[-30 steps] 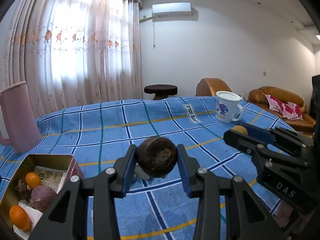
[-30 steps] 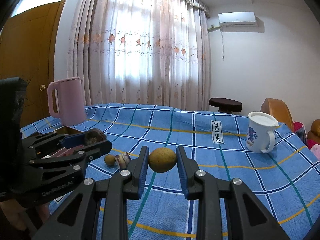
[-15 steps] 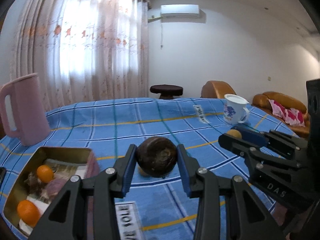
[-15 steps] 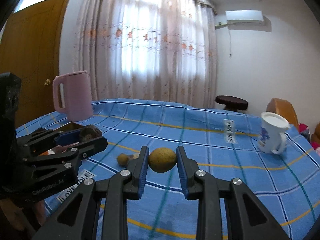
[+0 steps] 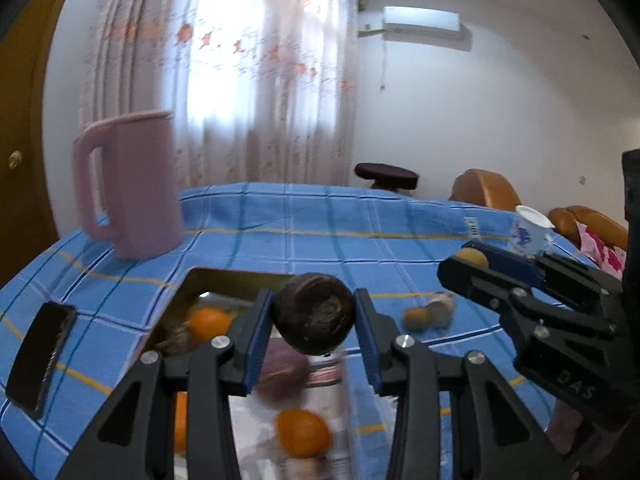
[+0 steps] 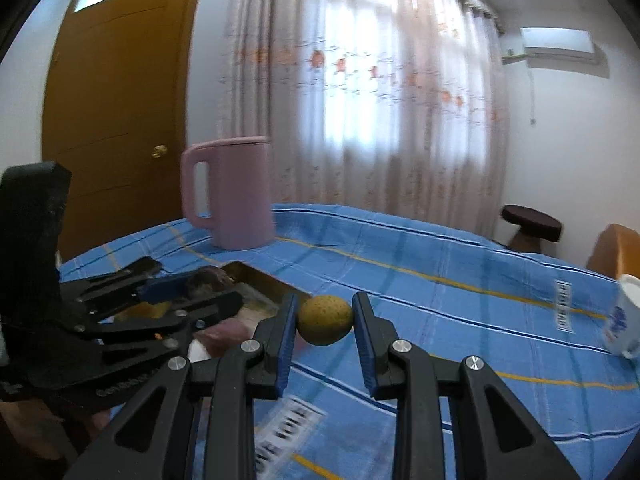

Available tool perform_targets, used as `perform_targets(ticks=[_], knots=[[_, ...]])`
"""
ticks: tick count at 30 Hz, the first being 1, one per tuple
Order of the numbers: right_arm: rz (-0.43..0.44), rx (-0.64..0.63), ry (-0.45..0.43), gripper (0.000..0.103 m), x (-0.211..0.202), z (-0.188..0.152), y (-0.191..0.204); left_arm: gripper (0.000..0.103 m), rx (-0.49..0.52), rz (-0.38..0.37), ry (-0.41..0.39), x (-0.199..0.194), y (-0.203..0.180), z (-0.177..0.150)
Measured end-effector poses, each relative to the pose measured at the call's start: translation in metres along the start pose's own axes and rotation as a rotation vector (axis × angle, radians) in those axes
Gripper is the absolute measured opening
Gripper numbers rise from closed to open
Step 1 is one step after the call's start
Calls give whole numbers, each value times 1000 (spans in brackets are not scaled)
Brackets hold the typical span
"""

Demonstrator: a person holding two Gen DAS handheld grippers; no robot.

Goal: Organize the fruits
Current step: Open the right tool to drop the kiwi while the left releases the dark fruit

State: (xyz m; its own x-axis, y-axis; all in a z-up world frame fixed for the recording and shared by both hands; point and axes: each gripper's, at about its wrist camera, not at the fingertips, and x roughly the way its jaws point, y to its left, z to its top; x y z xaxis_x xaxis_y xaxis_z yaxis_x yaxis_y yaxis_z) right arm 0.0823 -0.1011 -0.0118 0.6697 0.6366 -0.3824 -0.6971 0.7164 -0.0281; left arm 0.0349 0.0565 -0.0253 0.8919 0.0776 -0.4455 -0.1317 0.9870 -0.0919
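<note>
Fruits are partly sorted already: the open gold metal tin [image 5: 224,276] on the table holds two small orange citrus fruits [image 5: 303,432], a round purple fruit [image 5: 282,368] and some others too blurred to name. The left gripper [image 5: 314,314] pinches a dark brown round fruit [image 5: 314,312] between its blue pads, just above the near part of the tin. The right gripper [image 6: 325,320] is pressed on a small yellow-brown speckled fruit [image 6: 325,320], beside the tin and over the cloth. I judge that these two fruits are the next ones to go in. On the cloth two small brownish pieces [image 5: 428,314] lie apart from the tin, so some work is left.

The surface is a table with a blue checked cloth [image 5: 312,224] with yellow and white lines. On it stand a tall pink plastic jug [image 5: 132,184], a white mug with blue print [image 5: 530,232] and a flat black phone [image 5: 40,358]. Behind are pale flowered curtains [image 6: 360,92], a brown wooden door [image 6: 116,100], a dark round stool [image 6: 530,224] and a wall air conditioner [image 5: 422,24].
</note>
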Motion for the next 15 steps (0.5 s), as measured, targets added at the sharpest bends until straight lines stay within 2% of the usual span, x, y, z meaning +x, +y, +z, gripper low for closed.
perform_targets(ticks=[6,15], knots=[[80,-61,50,30,30,3,43,42,-43,58,33,2,37,-2],[142,-106,134,30,56,-14,74,42,-80,101,92,7,70,-18]])
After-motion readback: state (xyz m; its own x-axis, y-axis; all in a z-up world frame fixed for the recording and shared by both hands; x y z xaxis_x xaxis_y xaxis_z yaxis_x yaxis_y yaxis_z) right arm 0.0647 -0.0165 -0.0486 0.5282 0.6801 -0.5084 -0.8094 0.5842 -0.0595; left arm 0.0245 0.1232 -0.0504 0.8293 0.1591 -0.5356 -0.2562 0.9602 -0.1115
